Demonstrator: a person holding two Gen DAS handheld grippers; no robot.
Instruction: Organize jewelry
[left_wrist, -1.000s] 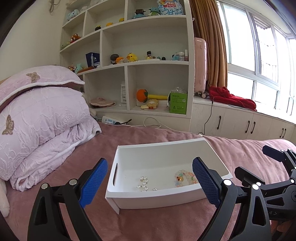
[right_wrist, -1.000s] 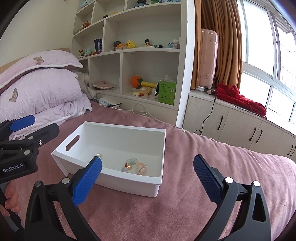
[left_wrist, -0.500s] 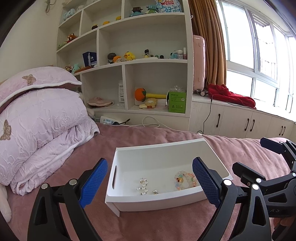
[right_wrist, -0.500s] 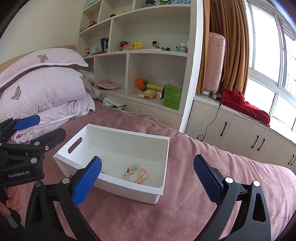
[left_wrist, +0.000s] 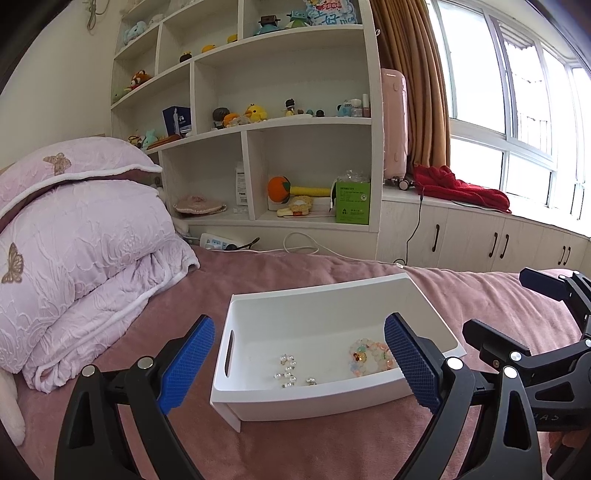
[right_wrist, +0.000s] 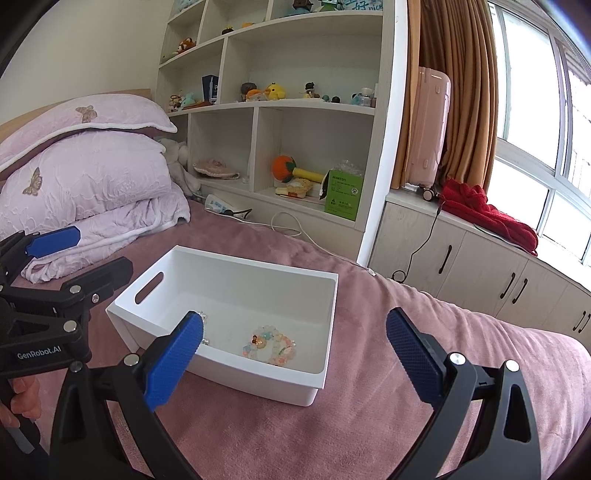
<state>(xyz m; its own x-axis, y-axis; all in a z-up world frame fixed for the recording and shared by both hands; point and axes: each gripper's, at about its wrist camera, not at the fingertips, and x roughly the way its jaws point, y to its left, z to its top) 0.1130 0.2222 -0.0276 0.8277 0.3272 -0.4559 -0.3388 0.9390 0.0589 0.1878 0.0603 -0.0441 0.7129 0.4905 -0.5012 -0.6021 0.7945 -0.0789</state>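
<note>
Grippers: left gripper (left_wrist: 299, 363) and right gripper (right_wrist: 294, 354) both hang over the near part of the bed, blue pads spread wide apart, nothing between them.
Left gripper seen from the right wrist: its black frame sits at the left edge of that view, a hand (right_wrist: 20, 400) wrapped on the handle below (only a few fingertips show).
Right gripper seen from the left wrist: its black arms (left_wrist: 524, 354) reach in from the right edge, just beside the bin's right end.
Bed cover (left_wrist: 295, 450): mauve plush, carrying everything in the foreground.
Bin (left_wrist: 314, 404): white plastic, open-topped, resting on the cover near the middle of the bed, with a slot handle cut in its left end wall.
Pearl pieces (left_wrist: 287, 371): small white and silver bits lying loose on the bin floor, toward the left end and near the front wall.
Bead bracelet (right_wrist: 269, 344): pastel beads coiled in a ring with a small gold charm, on the bin floor toward the right end, well apart from the pearl pieces.
Quilt (left_wrist: 81, 258): folded lilac bedding with butterfly motifs, stacked along the left edge of the bed.
Shelf unit (left_wrist: 280, 122): white cubbies beyond the far edge of the bed, holding toys and a green box (left_wrist: 352, 203).
Window side: brown curtain (left_wrist: 413, 74), pink suitcase (right_wrist: 428, 129), red cloth (left_wrist: 461, 188) on the low cabinets.
</note>
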